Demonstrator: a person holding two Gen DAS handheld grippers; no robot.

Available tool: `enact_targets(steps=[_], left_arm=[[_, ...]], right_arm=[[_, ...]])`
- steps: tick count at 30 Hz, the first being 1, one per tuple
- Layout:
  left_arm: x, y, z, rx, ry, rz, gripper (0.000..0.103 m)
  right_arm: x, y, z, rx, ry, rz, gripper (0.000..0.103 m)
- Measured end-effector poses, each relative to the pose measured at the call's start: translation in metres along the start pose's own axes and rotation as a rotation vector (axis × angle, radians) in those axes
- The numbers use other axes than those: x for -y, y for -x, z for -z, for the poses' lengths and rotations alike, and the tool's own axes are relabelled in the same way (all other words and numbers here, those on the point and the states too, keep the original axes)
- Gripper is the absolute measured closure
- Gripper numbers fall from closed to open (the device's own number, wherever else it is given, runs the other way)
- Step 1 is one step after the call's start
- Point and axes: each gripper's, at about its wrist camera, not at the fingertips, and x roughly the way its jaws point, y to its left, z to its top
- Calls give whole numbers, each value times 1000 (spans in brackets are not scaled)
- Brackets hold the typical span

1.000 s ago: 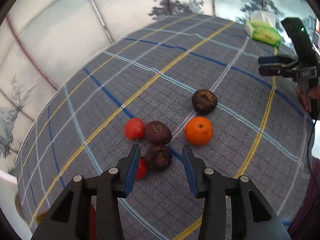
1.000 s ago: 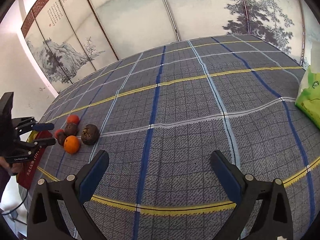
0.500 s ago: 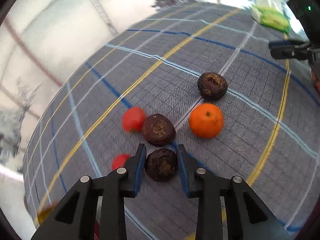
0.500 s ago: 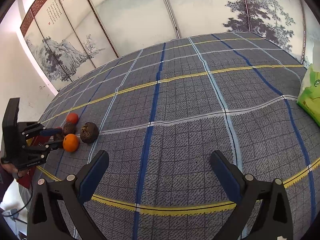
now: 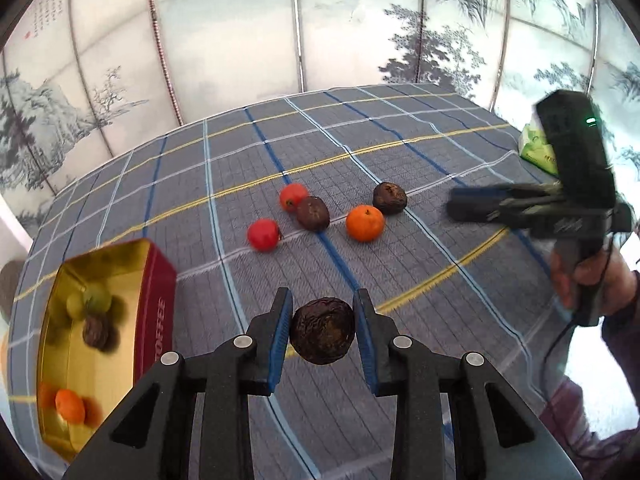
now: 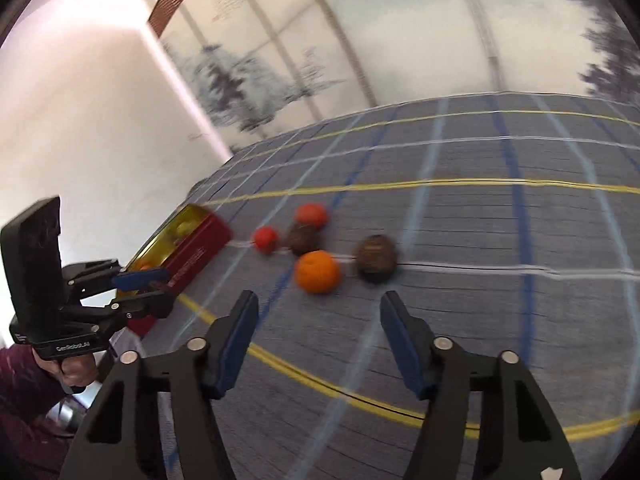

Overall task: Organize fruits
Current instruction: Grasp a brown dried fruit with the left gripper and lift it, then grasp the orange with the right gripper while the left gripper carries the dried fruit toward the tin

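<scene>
Item: left gripper (image 5: 322,330) clamped on dark wrinkled fruit (image 5: 322,330) — carries level to the tin (image 5: 154,280); right gripper (image 6: 316,330) closing, empty.

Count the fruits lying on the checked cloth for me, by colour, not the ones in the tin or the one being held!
Wrinkled dark brown round fruits: 2
Smooth red round fruits: 2
Round orange tangerine: 1
Total: 5

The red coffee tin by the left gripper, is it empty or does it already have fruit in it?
Not empty: the lidless tin holds an orange, a dark fruit and pale green ones.
</scene>
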Motion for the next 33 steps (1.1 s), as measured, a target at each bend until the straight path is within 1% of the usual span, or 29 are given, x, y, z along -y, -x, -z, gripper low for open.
enact_targets(steps=[2,4,6,8,10,13,14,16,17,19,21,26,30,33], left_arm=[[-1,7,3,12,18,2,71],[-4,16,7,23,40,3,71],[-6,22,9,26,49,4,71],[-6,27,11,32,53,4,71],[-8,32,14,35,57,8,71],[-10,36,17,41,67,4,71],[-12,38,18,42,73,5,71],[-15,38,19,45,87,1,71],[-17,39,19,46,94,-2,71],[-21,41,20,49,110,-6,71],[-26,43,21,53,126,-18,71],[-40,48,24,56,163,-80,71],[-54,51,29,53,196,-117,71],[-64,53,33,50,205,-167,71]], right_arm=[[-13,-20,-2,-40,41,13,49],[-17,-39,-5,-72,53,35,49],[-19,-50,-9,-79,58,54,49],[-21,-60,-13,-93,81,97,49],[-22,-70,-17,-114,98,108,49],[-24,-86,-20,-144,140,170,49],[-24,-90,-21,-155,141,170,51],[-26,-95,-23,-161,151,188,60],[-28,-97,-23,-169,162,203,69],[-29,-97,-22,-170,154,202,69],[-34,-94,-19,-170,146,180,70],[-50,-88,-5,-158,114,124,70],[-56,-90,0,-165,112,127,70],[-58,-92,0,-165,115,134,70]])
